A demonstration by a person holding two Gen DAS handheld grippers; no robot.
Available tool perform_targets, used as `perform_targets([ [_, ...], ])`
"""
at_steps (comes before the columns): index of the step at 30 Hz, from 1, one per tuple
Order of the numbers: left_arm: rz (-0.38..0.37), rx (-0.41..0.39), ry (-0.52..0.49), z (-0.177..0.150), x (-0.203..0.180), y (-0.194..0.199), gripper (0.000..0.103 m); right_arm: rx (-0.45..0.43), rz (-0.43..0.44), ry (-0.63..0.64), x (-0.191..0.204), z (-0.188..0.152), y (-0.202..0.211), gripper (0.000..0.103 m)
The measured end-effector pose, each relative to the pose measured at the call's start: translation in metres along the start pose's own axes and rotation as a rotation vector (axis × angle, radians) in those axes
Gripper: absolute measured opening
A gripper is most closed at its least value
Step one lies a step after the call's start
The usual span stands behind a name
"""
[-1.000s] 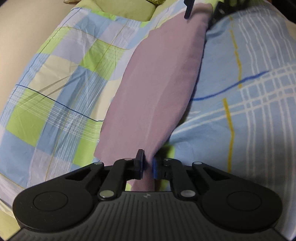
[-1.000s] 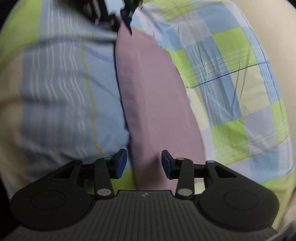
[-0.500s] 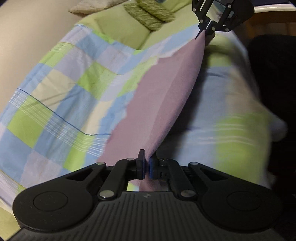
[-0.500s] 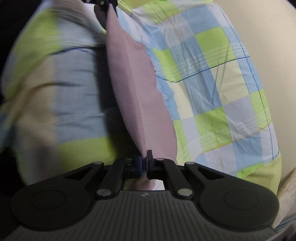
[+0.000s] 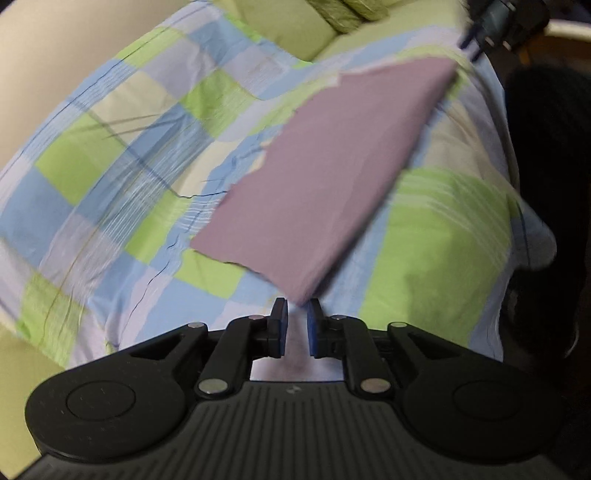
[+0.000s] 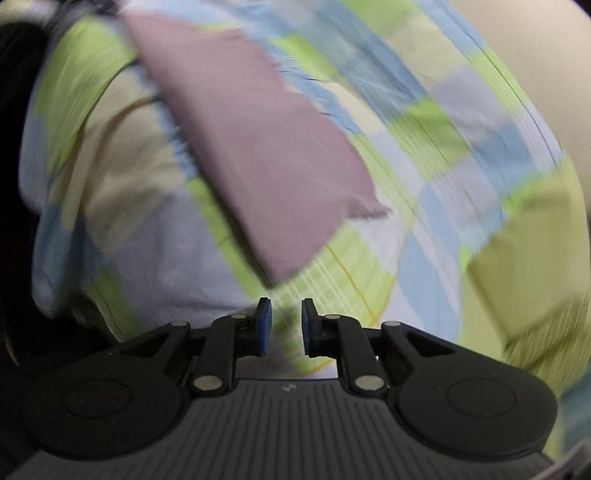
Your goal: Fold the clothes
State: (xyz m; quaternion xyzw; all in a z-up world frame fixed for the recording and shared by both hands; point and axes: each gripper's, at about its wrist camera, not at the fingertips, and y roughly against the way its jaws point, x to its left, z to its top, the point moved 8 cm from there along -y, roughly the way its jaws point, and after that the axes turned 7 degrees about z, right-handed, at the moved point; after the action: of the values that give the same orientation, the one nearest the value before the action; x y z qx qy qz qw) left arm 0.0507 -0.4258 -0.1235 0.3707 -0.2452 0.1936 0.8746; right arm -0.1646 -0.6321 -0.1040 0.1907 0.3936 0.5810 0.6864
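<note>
A: Where do we stand with the mauve garment (image 5: 325,177)?

B: It lies flat on the checked bedspread (image 5: 122,155) as a long folded strip, one edge smooth and doubled over, the opposite edge ragged where the layers do not quite line up. We judge one fold made and laid down.

A: And our grippers?

B: We have just let go at both ends. The left gripper (image 5: 295,325) has its jaws parted, with the strip's near corner just beyond the pads and nothing pinched. The right gripper (image 6: 283,326) at the garment's other end stands the same: jaws apart, having just opened, with only bedspread between them.

A: What is left?

B: Probably a crosswise fold to shorten the strip, and squaring that ragged edge. Beyond the garment's far end sit green pillows (image 5: 291,26).
</note>
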Motion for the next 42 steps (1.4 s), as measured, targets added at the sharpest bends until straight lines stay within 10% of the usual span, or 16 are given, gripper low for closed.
perform_targets([
  [5,-0.136,-0.097,0.059,0.051,0.024,-0.018,0.044,-0.157,0.114,-0.409,-0.022,0.008,0.016,0.03],
  [12,-0.369,-0.189,-0.015,0.157,0.032,-0.103,0.045,-0.299,0.292,-0.818,-0.03,0.009,0.013,0.036],
  [21,-0.589,-0.124,-0.123,0.226,-0.014,-0.224,0.049,-0.306,0.34,-0.884,-0.026,-0.002,-0.012,0.044],
  [31,-0.762,0.022,-0.288,0.223,-0.04,-0.274,0.066,-0.284,0.341,-0.869,-0.029,-0.019,-0.024,0.044],
  [36,-0.861,0.127,-0.329,0.224,-0.044,-0.274,0.055,-0.308,0.412,-1.024,-0.03,-0.028,-0.028,0.044],
  [40,-0.884,0.139,-0.326,0.227,-0.042,-0.268,0.01,-0.346,0.474,-1.14,-0.024,-0.028,-0.031,0.044],
  [42,-0.887,0.132,-0.309,0.227,-0.039,-0.266,0.007,-0.37,0.507,-1.203,-0.019,-0.028,-0.036,0.045],
])
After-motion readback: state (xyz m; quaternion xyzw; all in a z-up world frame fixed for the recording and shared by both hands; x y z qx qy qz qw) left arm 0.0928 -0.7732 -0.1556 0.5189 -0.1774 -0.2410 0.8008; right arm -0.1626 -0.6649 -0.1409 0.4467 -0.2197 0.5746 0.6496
